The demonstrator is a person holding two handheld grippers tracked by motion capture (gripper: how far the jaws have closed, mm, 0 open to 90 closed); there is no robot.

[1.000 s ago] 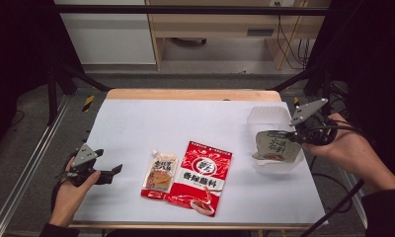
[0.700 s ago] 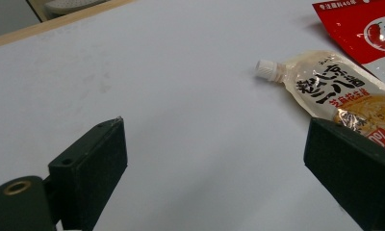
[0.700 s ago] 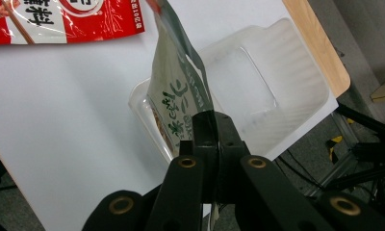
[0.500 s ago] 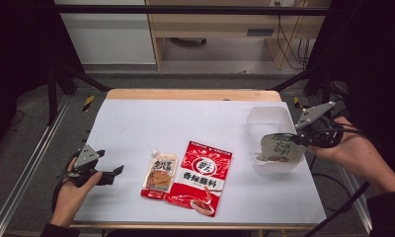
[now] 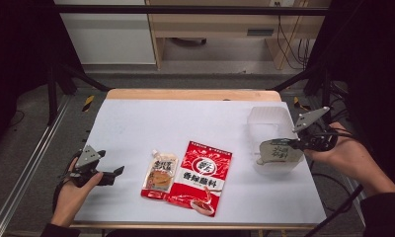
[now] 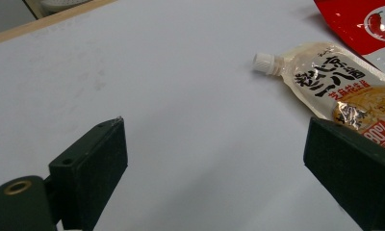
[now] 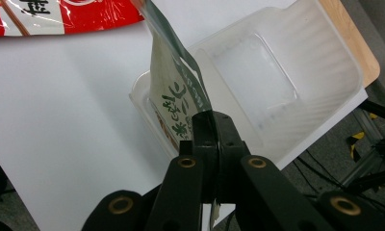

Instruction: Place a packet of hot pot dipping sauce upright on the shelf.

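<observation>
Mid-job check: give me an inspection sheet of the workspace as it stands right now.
Surface: white table, wooden far edge, mostly bare.
Job's things: grey-green pouch hangs from the right gripper over the clear plastic tray at the table's right; tray looks empty.
Clutter: red seasoning bag and spouted sauce pouch lie flat side by side near the front, touching or overlapping.
Grippers: right shut on the pouch's edge; left gripper open, holding nothing, at the front left.
Cables: cable trails from the right gripper.
Surroundings: dark frame bars, wooden furniture behind.
</observation>
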